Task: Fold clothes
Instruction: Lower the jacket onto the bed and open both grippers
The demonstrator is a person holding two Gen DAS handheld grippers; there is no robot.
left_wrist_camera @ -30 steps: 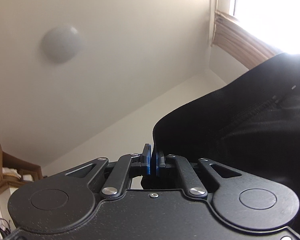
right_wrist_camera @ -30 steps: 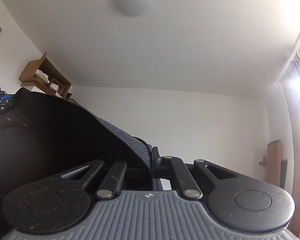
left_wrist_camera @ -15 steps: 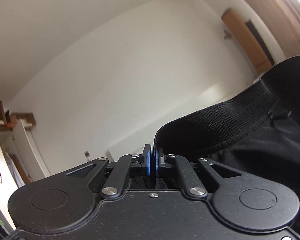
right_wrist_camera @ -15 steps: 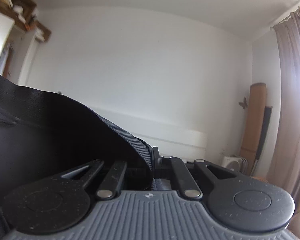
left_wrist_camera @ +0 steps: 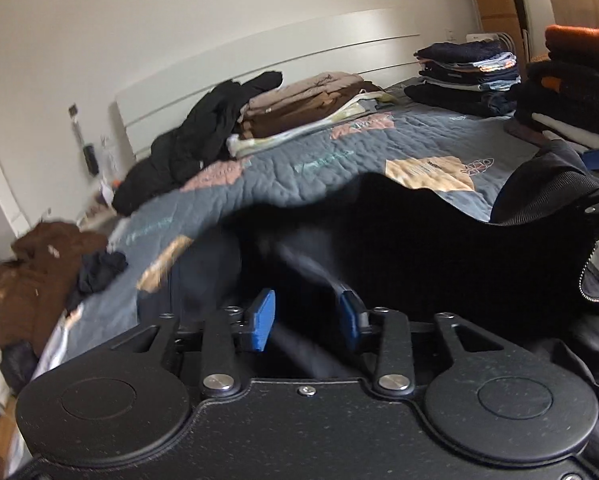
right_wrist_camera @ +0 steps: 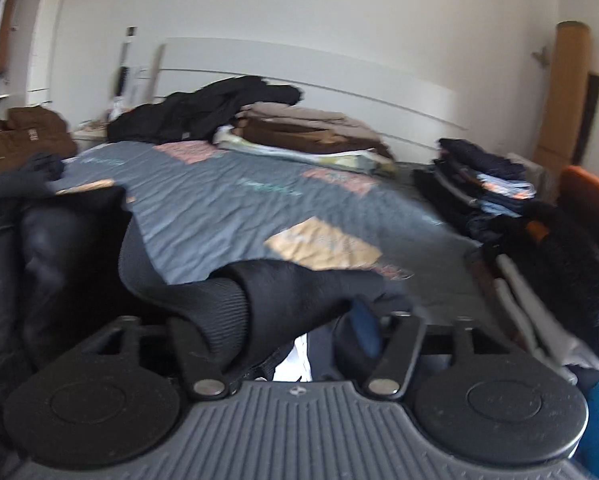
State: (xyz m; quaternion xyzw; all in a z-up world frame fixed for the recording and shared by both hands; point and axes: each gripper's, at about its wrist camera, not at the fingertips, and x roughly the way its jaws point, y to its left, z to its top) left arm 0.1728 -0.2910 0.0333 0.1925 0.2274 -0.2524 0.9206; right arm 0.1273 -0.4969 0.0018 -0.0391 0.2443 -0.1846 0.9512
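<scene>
Holding both grippers low over the near edge of the bed (left_wrist_camera: 399, 148), pointed toward the headboard (right_wrist_camera: 299, 64). Black jacket (left_wrist_camera: 439, 248) lies slumped across that near edge, in front of and under both tools. Fabric dark, soft, blurred in places. Ribbed hem band (left_wrist_camera: 539, 196) curls up at the right in the left view; a zipper (left_wrist_camera: 587, 276) with pale teeth shows at the right margin.

Left gripper (left_wrist_camera: 305, 320): jaws have just been opening and now stand apart, blue pads (left_wrist_camera: 261, 320) clear on both sides. Black cloth sits in the gap, and neither pad presses on it.

Right gripper (right_wrist_camera: 299, 332): jaws have just been opening, set wide. Ribbed cuff (right_wrist_camera: 227, 312) drapes over the left finger and hides it; one blue pad (right_wrist_camera: 365, 328) shows on the right, free of the cloth. Not clamped.

Bed carries the rest. Quilt grey-blue with peach and tan patches. Far edge, by the headboard: loose black heap (left_wrist_camera: 203, 132) toward the left corner, folded tan and brown stack (left_wrist_camera: 299, 108) beside it on a pale sheet. Right edge: stack of dark and light-blue folded clothes (right_wrist_camera: 483, 184), a nearer dark pile (left_wrist_camera: 571, 96) topped with something orange. Left edge: brown garment (left_wrist_camera: 35, 276) bunched, small dark piece (left_wrist_camera: 99, 272) next to it.
</scene>
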